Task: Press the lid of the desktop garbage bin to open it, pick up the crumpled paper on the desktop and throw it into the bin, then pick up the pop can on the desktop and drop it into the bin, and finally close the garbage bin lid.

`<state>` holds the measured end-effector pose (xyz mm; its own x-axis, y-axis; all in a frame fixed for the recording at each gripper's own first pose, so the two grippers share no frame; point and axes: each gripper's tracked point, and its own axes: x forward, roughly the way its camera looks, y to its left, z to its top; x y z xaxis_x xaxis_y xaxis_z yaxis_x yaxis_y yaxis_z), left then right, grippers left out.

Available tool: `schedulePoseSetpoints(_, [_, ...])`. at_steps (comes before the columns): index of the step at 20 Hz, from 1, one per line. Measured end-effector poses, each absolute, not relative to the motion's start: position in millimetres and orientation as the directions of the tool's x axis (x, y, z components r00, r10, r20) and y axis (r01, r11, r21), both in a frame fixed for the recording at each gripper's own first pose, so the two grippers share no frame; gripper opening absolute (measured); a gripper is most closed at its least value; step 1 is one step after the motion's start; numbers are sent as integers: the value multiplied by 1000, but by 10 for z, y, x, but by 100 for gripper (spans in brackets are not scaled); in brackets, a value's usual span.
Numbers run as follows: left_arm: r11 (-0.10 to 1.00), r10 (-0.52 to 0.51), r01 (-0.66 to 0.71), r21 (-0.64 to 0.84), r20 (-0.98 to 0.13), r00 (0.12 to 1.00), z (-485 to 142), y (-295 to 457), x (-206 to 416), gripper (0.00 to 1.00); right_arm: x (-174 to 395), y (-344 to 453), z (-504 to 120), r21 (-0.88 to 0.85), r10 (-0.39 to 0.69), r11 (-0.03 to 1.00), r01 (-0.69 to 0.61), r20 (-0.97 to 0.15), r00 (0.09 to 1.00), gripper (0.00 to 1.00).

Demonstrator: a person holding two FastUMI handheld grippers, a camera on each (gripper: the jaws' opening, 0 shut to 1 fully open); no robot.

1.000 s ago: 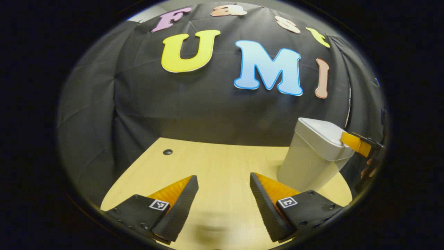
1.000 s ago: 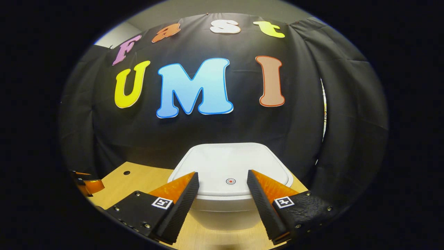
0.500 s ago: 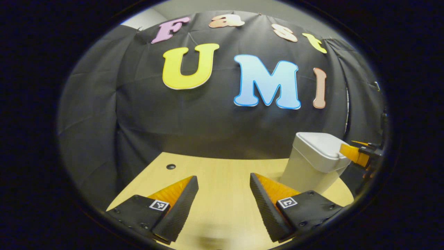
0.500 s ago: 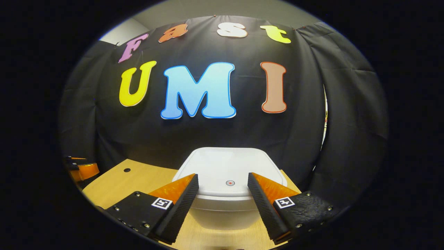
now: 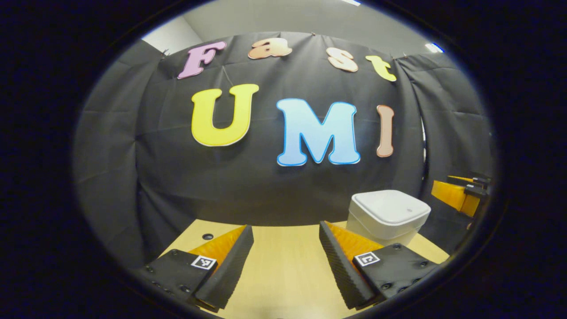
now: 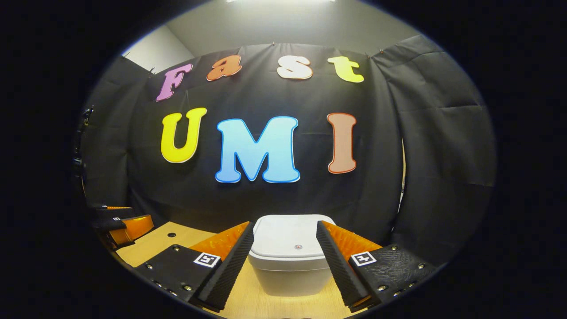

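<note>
While the bin (image 6: pixel 289 257) stands on the table (image 6: pixel 283 305) with its lid (image 6: pixel 290 241) down, straight ahead of the right gripper (image 6: pixel 283 259), both grippers gape wide and hold nothing; the left gripper (image 5: pixel 285 261) has the bin to its right.

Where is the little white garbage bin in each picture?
Left gripper view: the garbage bin sits low on the right, on the wooden desktop, past the right finger of the left hand-held gripper, lid shut.
Right gripper view: the bin stands low in the middle, straight ahead between the fingers of the right hand-held gripper.
Shared landmark: the small dark hole in the desktop, left of the bin.
</note>
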<state>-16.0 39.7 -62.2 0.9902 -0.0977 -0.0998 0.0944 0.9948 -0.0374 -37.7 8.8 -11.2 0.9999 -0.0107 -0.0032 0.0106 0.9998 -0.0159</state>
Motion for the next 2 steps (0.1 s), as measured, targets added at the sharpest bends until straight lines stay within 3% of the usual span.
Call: schedulePoseSetpoints(2, [994,-107,104,-36,-81,991,-516,362,-200,98,-476,111,-42,-19,-19,1000,19,13,1000,92])
